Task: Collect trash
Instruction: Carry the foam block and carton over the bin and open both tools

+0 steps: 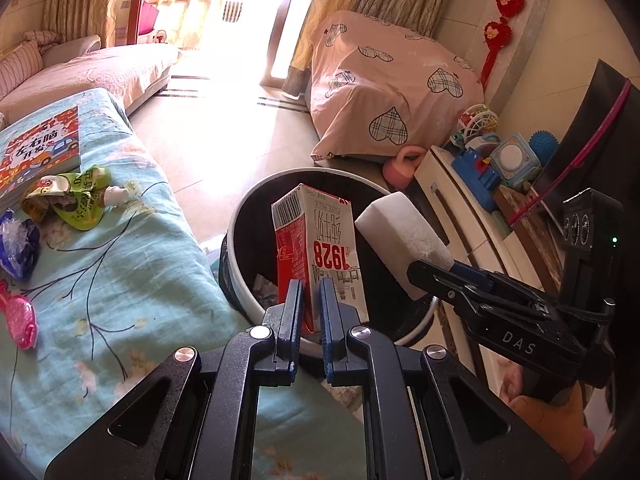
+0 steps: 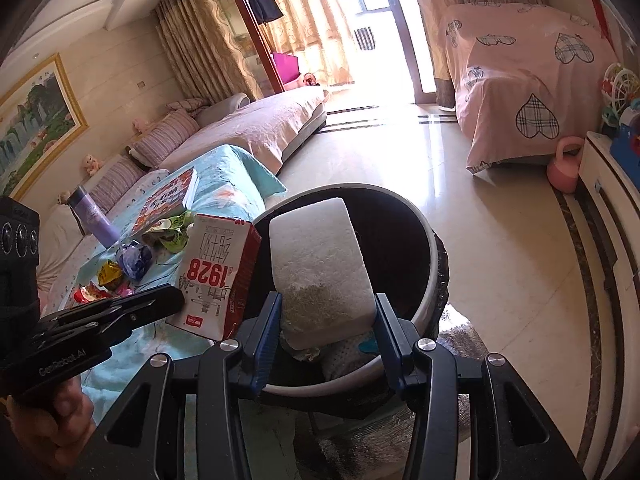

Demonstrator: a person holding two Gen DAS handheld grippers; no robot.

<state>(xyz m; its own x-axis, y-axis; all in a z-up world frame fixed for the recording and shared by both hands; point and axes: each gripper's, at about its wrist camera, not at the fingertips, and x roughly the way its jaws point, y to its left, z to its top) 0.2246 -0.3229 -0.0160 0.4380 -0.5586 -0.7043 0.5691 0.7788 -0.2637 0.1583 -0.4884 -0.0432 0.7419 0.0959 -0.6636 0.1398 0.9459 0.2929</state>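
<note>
Left gripper [image 1: 311, 304] clamped narrow on the milk carton [image 1: 316, 248], right gripper [image 2: 328, 320] closed wider on the white foam block [image 2: 320, 264], both pieces poised over the open trash bin [image 2: 430, 280]. Drop step, by the look of it: calls for parting the jaws. Angled in from opposite sides, converging above the bin; more wrappers [image 1: 64, 196] left on the blue cloth [image 1: 120, 280]

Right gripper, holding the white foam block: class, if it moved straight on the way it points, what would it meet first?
Probably the black inner far wall of the round white-rimmed trash bin, since the right gripper points its white foam block over the bin's mouth; depth is uncertain.
</note>
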